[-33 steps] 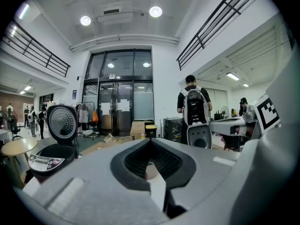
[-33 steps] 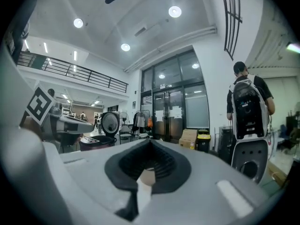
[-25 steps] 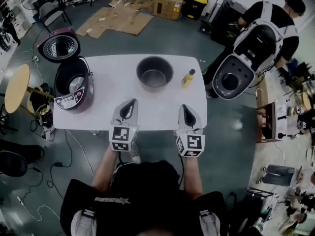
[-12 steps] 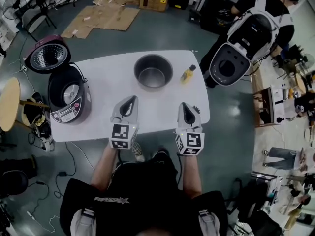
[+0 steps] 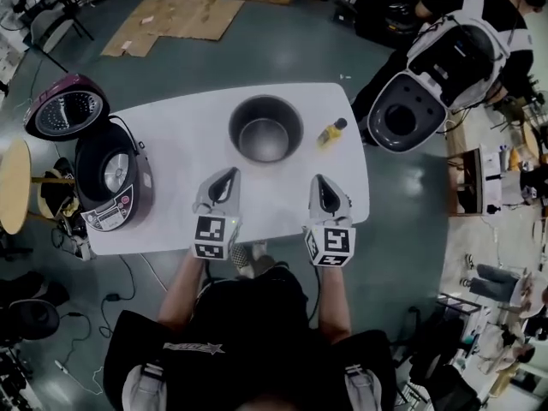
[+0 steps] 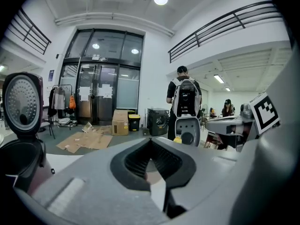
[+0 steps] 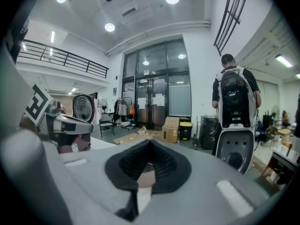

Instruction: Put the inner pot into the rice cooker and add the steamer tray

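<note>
A grey metal inner pot (image 5: 266,128) stands empty on the white table (image 5: 180,144), at its far middle. The maroon rice cooker (image 5: 110,178) sits at the table's left end with its lid (image 5: 66,110) swung open; it also shows at the left edge of the left gripper view as rice cooker (image 6: 18,139). My left gripper (image 5: 231,171) and right gripper (image 5: 315,179) hover side by side over the table's near edge, both shut and empty, pointing toward the pot. No steamer tray is visible.
A small yellow bottle (image 5: 329,133) stands right of the pot. A person (image 5: 479,24) with a white device on the back stands beyond the table's right end. Flattened cardboard (image 5: 175,11) lies on the floor behind. A round wooden stool (image 5: 13,187) is at the left.
Both grippers have moved forward and slightly down over the table's near edge, still shut. The head view has shifted, so the table and cooker sit lower left.
</note>
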Demonstrator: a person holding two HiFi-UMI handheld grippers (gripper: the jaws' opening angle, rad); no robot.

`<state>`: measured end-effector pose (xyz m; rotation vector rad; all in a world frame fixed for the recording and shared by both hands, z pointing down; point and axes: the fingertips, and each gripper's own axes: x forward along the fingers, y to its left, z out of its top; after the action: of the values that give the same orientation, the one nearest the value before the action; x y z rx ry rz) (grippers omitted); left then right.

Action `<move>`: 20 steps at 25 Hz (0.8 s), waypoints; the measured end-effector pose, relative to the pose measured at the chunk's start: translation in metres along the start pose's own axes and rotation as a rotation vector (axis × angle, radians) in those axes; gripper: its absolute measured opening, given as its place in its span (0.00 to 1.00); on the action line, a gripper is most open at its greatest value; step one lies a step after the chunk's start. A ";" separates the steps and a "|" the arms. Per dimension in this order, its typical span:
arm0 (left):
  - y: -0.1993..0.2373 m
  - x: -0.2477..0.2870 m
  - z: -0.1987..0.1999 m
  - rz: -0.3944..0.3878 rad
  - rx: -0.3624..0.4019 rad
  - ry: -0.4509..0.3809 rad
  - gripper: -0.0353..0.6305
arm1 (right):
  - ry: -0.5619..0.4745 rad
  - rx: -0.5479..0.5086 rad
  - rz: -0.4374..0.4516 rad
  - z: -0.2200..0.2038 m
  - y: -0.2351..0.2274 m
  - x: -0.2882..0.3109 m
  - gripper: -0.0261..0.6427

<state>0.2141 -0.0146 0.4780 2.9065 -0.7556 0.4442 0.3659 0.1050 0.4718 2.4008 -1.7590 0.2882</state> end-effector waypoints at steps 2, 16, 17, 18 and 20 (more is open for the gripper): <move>0.006 0.011 -0.002 0.011 -0.008 0.021 0.07 | 0.015 0.012 0.010 -0.004 -0.004 0.013 0.04; 0.039 0.076 -0.030 0.036 -0.183 0.107 0.47 | 0.104 0.119 0.082 -0.038 -0.021 0.098 0.47; 0.038 0.078 -0.032 0.037 -0.186 0.114 0.50 | 0.115 0.132 0.090 -0.041 -0.023 0.101 0.47; 0.039 0.082 -0.035 0.037 -0.190 0.125 0.52 | 0.127 0.145 0.096 -0.044 -0.023 0.105 0.50; 0.046 0.090 -0.040 0.039 -0.198 0.148 0.54 | 0.150 0.165 0.105 -0.050 -0.022 0.118 0.51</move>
<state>0.2563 -0.0887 0.5449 2.6471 -0.7872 0.5486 0.4181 0.0140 0.5485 2.3260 -1.8617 0.6328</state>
